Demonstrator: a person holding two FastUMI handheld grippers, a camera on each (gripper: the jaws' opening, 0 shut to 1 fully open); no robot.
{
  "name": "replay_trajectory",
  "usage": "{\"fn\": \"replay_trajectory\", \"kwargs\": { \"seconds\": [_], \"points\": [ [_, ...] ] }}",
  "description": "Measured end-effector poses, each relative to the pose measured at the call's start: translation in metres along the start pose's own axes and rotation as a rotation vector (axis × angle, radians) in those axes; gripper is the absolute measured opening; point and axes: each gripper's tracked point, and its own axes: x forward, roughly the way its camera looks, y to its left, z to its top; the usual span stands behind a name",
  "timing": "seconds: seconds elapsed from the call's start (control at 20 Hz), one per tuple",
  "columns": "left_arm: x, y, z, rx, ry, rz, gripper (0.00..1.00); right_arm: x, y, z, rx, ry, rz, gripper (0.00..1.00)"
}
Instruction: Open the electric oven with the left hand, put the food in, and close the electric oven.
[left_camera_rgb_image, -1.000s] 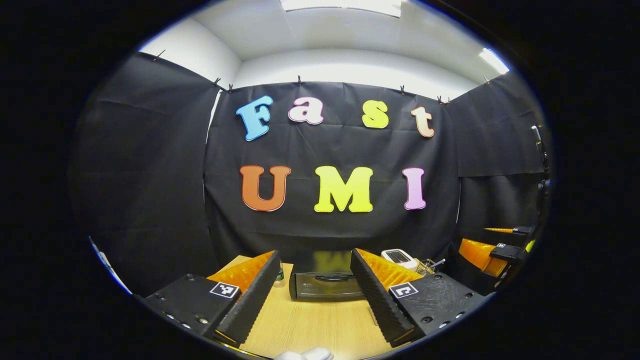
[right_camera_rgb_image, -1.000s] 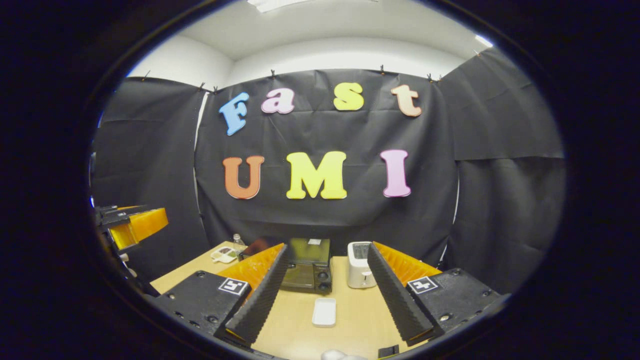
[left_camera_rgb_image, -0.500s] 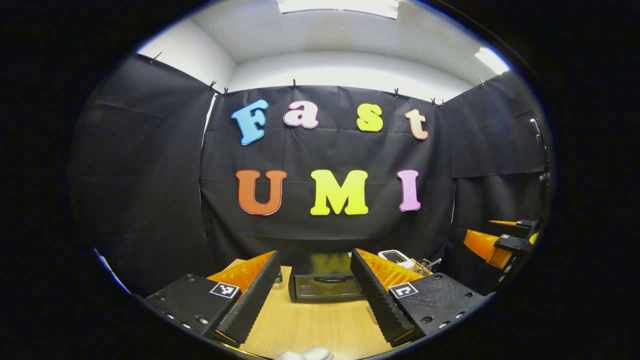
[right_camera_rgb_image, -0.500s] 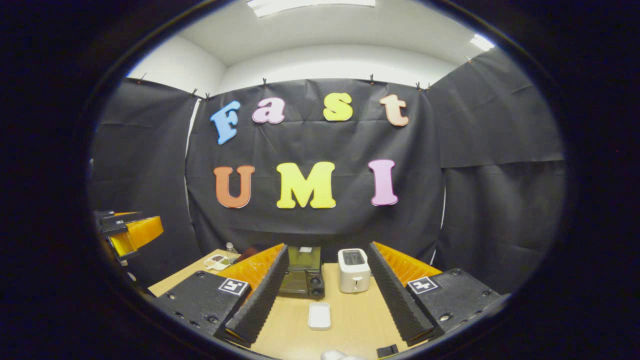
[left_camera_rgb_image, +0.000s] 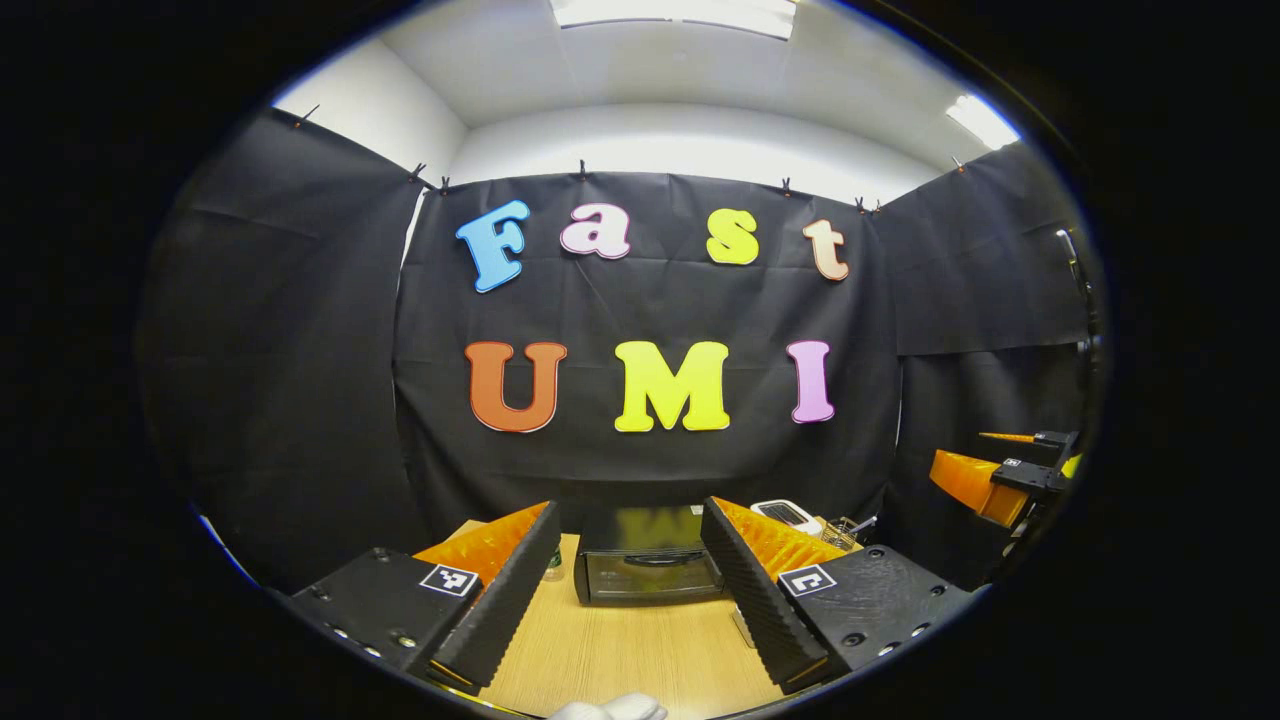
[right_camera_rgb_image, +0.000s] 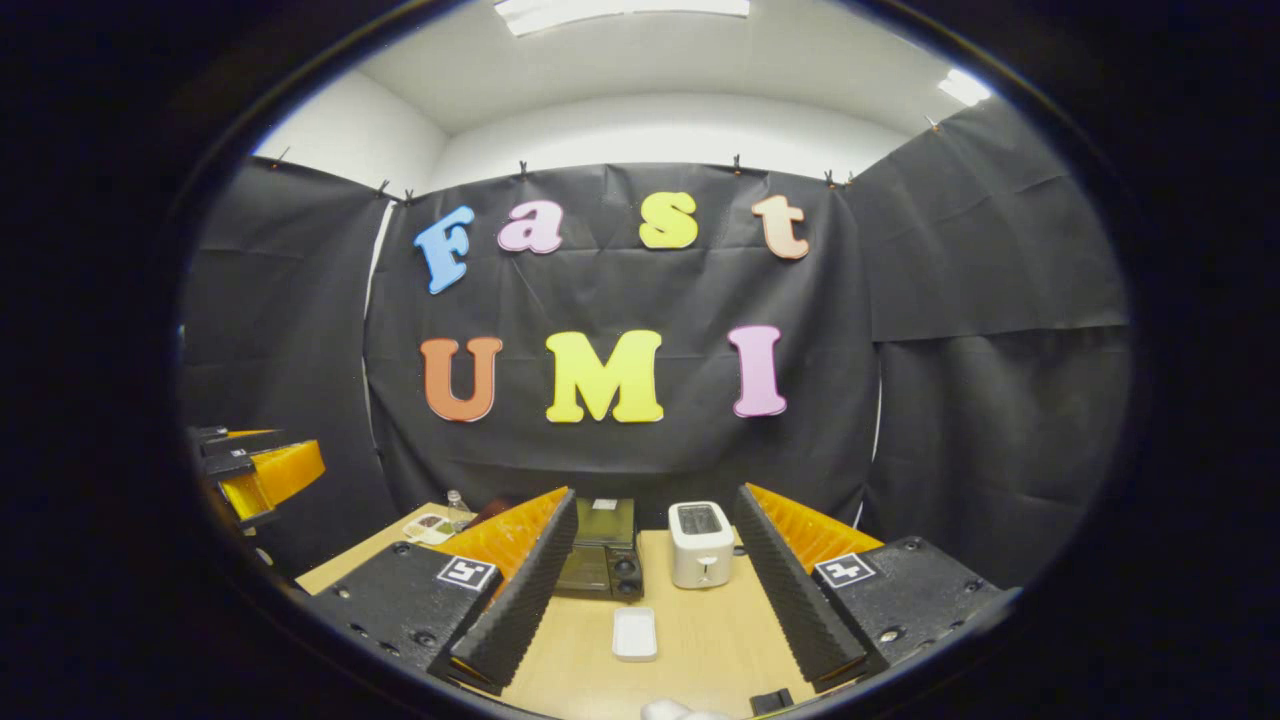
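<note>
Wood-grain table (left_camera_rgb_image: 640, 655), glossy dark oven (left_camera_rgb_image: 645, 565), smooth white toaster (right_camera_rgb_image: 699, 545).

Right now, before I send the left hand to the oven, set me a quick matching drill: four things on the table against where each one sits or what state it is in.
Things:
1. electric oven
2. toaster
3. white tray
4. left gripper

Places or states:
A. lying flat on the table, nearest the right gripper's camera
B. open, holding nothing
C. door shut
D. upright, just right of the oven

Pairs: 1-C, 2-D, 3-A, 4-B
</note>
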Motion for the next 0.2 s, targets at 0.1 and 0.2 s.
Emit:
{"fn": "replay_trajectory", "kwargs": {
  "seconds": [0.1, 0.2],
  "points": [
    [-0.0012, -0.0007, 0.0019, 0.005, -0.002, -0.006, 0.93, -0.0022, 0.0005, 0.0030, -0.002, -0.009, -0.001, 1.00],
    [-0.0031, 0.0007, 0.0015, 0.010, -0.002, -0.006, 0.93, -0.0037, -0.0001, 0.0043, -0.004, -0.013, -0.004, 0.90]
  ]
}}
